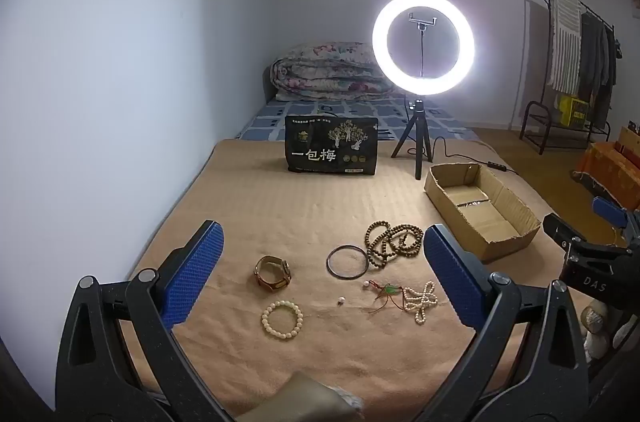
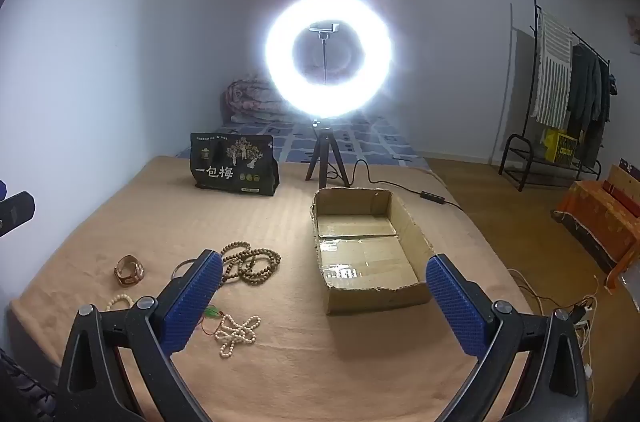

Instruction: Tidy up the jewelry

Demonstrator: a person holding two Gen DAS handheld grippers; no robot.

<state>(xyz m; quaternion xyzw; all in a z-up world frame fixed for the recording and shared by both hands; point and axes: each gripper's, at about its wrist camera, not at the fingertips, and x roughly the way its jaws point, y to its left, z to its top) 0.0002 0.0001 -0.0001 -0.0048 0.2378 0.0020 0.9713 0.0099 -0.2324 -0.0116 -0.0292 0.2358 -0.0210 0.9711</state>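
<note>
Left wrist view: the left gripper [image 1: 324, 272] hangs with jaws spread wide and nothing in them, above the jewelry on a tan blanket [image 1: 280, 206]. Between its blue pads lie six pieces and one loose bead [image 1: 341, 300]: a watch [image 1: 273, 272], a pale bead bracelet [image 1: 282, 319], a thin bangle [image 1: 347, 261], a brown bead string [image 1: 393, 241] touching the bangle, a green charm [image 1: 387, 292] and a white bead string [image 1: 421, 301] beside it. One cardboard box [image 1: 480, 210] sits open to the right, apart from the pieces. The right gripper [image 2: 324, 296], jaws also released and holding nothing, hovers before that box. Farther back stand one black bag [image 1: 332, 150] and one lit ring light [image 1: 423, 43] on a tripod, then a rolled quilt [image 1: 328, 70] by the white wall and a clothes rack [image 2: 560, 94] on the wooden floor.
</note>
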